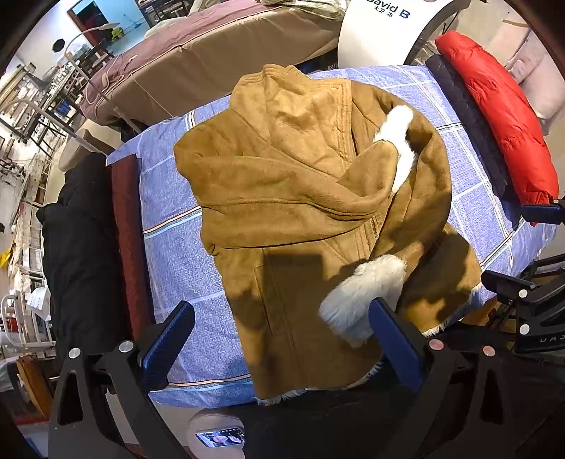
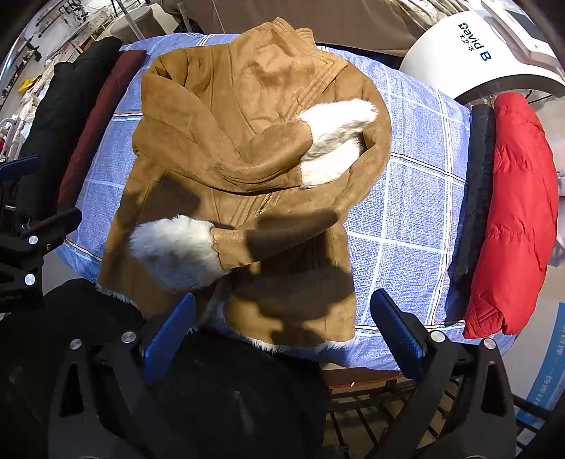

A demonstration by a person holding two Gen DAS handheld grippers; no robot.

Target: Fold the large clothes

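A tan suede coat (image 1: pixel 282 169) (image 2: pixel 226 116) with white fur cuffs lies front-up on a blue checked cloth (image 1: pixel 176 254) (image 2: pixel 406 212). Both sleeves are folded across its chest. One fur cuff (image 1: pixel 363 293) (image 2: pixel 176 250) rests low on the coat, the other (image 1: pixel 399 141) (image 2: pixel 332 141) higher up. My left gripper (image 1: pixel 282 342) hovers open over the coat's lower hem, with its right finger just in front of the low cuff. My right gripper (image 2: pixel 282 332) is open above the hem's near edge, holding nothing.
A red puffer jacket (image 1: pixel 501 116) (image 2: pixel 512 212) and a dark quilted garment (image 1: pixel 469 116) (image 2: pixel 476 197) lie folded on the right. A maroon garment (image 1: pixel 127 240) (image 2: pixel 95 120) and a black one (image 1: pixel 81 247) (image 2: pixel 56 116) lie on the left. A white machine (image 1: pixel 388 21) (image 2: pixel 476 53) stands behind.
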